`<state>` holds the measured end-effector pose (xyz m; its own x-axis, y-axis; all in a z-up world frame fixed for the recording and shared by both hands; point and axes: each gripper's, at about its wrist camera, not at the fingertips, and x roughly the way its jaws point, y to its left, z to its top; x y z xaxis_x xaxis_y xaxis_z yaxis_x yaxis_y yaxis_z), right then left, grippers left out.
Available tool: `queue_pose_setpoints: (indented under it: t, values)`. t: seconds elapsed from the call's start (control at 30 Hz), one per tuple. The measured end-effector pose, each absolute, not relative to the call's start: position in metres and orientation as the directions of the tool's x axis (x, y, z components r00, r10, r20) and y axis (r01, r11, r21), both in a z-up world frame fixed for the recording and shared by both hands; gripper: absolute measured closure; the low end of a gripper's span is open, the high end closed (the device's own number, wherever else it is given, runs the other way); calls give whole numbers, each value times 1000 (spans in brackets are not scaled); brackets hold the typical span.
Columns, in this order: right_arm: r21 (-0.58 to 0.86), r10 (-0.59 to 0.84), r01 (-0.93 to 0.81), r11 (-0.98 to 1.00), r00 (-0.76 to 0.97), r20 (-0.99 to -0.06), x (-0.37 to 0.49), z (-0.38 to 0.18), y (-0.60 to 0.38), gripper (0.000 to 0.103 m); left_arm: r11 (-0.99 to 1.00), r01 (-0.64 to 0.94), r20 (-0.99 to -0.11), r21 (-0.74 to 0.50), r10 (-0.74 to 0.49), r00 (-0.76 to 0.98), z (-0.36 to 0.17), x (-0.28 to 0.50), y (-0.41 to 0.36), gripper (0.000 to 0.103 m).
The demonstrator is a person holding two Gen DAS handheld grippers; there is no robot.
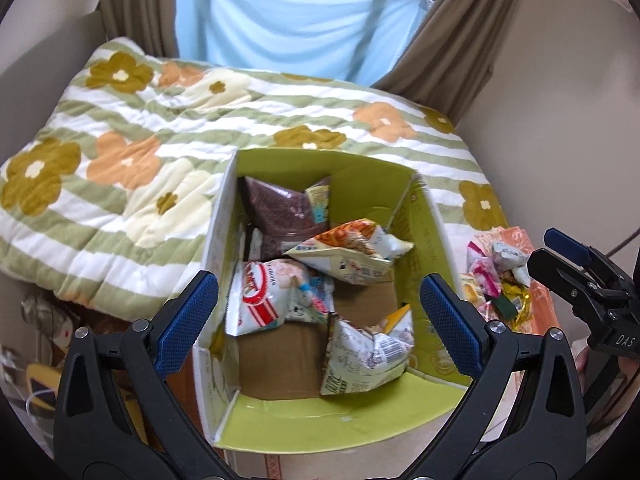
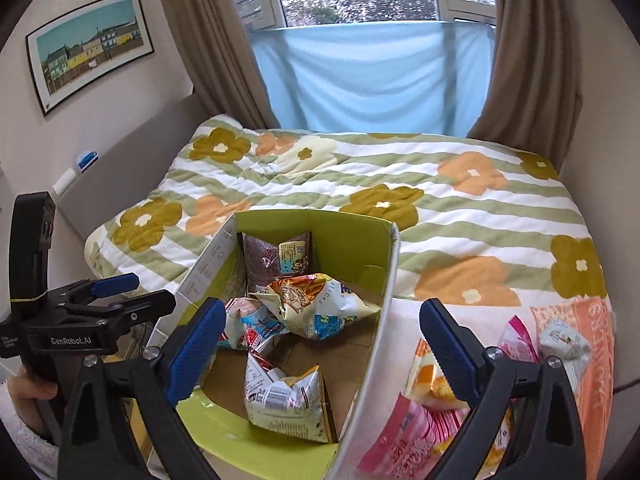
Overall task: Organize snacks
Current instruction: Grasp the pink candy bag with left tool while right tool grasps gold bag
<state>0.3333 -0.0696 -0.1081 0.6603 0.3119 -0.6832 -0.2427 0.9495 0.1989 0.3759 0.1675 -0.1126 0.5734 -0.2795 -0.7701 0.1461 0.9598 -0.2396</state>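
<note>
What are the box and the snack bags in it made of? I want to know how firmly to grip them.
The box looks like printed cardboard: bare brown corrugated floor, thin creased flaps, green matte inside. The snack bags look like thin glossy plastic film: they crinkle sharply and catch light; some may be foil-lined, which these views cannot settle.

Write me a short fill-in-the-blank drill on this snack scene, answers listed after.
1. Both the left gripper and the right gripper hold ____.
2. The cardboard box is lined in the colour ____.
3. The pink snack packet lies ____ the box.
4. The box stands at the edge of a bed with a ____-patterned blanket.

Missing words: nothing; green; outside; flower
</note>
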Motion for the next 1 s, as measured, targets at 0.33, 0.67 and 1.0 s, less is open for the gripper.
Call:
queue_pose_setpoints:
  t: [0.33, 0.67, 1.0]
  values:
    - [199, 222, -119, 973, 717, -660, 288, -95, -163, 6, 939, 247, -741, -240, -341, 578, -95, 341, 82, 3]
    - [208, 212, -89, 974, 682, -700, 263, -113, -267, 6, 944, 228, -764, -237, -326, 556, -111, 301, -35, 3]
    - [242, 257, -107, 964, 594, -762, 269, -167, -338, 6, 980, 114, -801, -160, -197, 565, -162, 274, -116, 3]
